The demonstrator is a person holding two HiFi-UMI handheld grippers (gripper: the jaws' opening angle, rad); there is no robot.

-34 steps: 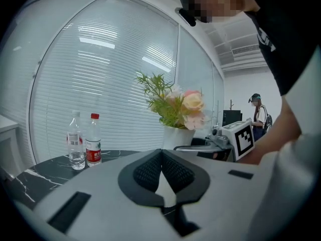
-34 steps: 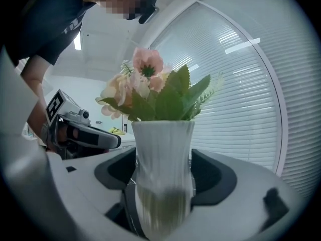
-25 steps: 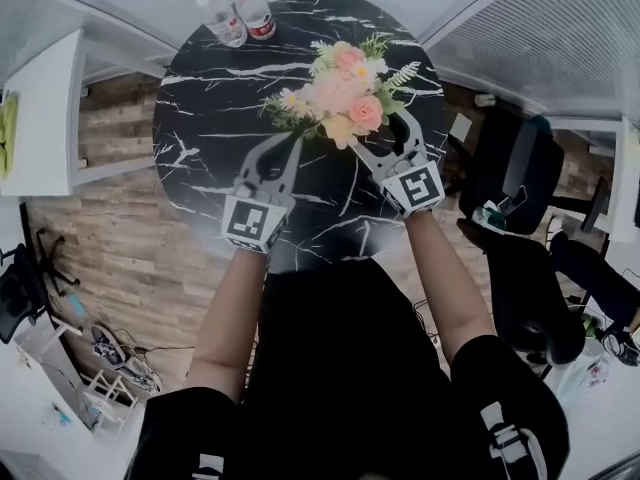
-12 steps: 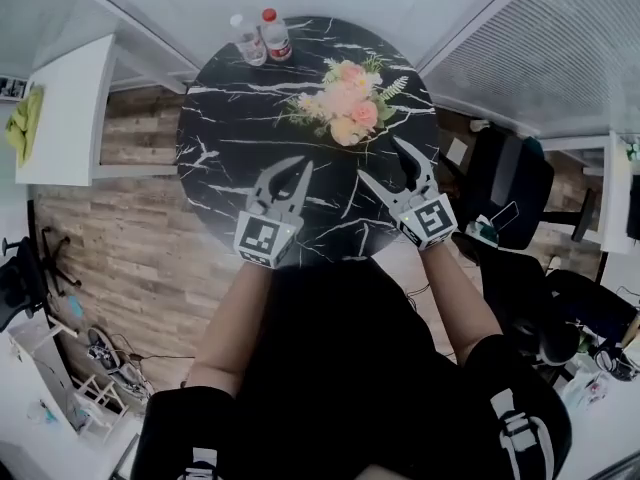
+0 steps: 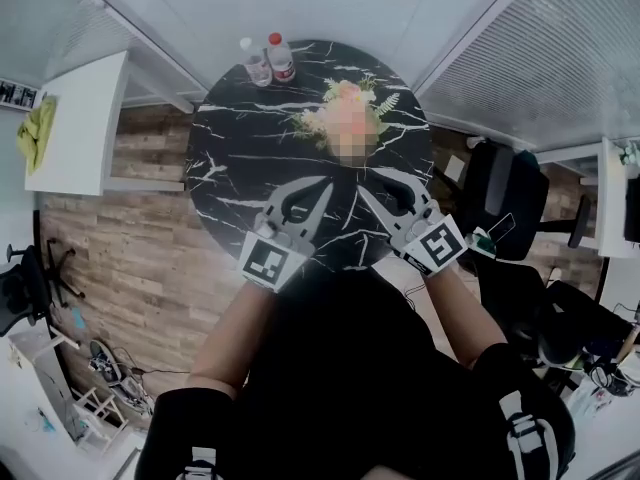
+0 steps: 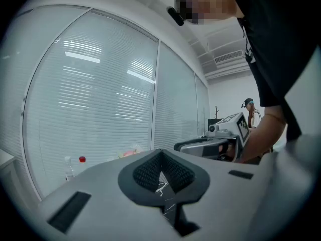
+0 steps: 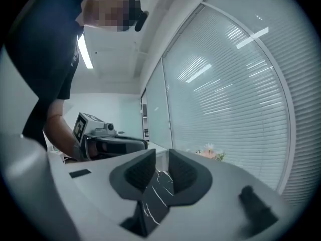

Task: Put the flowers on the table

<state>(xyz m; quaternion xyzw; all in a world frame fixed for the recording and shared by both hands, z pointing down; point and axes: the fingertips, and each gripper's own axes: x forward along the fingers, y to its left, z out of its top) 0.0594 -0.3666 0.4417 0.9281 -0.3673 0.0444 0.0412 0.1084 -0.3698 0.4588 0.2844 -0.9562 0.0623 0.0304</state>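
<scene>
The bouquet of pink and cream flowers (image 5: 345, 118) lies on the round black marble table (image 5: 240, 158), toward its far right side. Both grippers hover over the near edge, well short of the flowers and holding nothing. My left gripper (image 5: 318, 190) has its pads (image 6: 150, 170) meeting at the tips, so it is shut and empty. My right gripper (image 5: 378, 183) is closing, with a narrow gap still showing between its pads (image 7: 140, 170) and only the table top behind it. The flowers (image 7: 210, 153) appear small beyond the right jaw and faintly in the left gripper view (image 6: 131, 152).
Two plastic bottles (image 5: 270, 60) stand at the table's far edge, one red-capped (image 6: 82, 160). A white desk (image 5: 75, 123) stands at the left. Black office chairs (image 5: 500, 183) are at the right. Window blinds (image 6: 100, 94) run behind the table.
Both grippers have drawn back from the flowers toward the person. The left jaws have shut and the right jaws have narrowed. The flowers stay on the table.
</scene>
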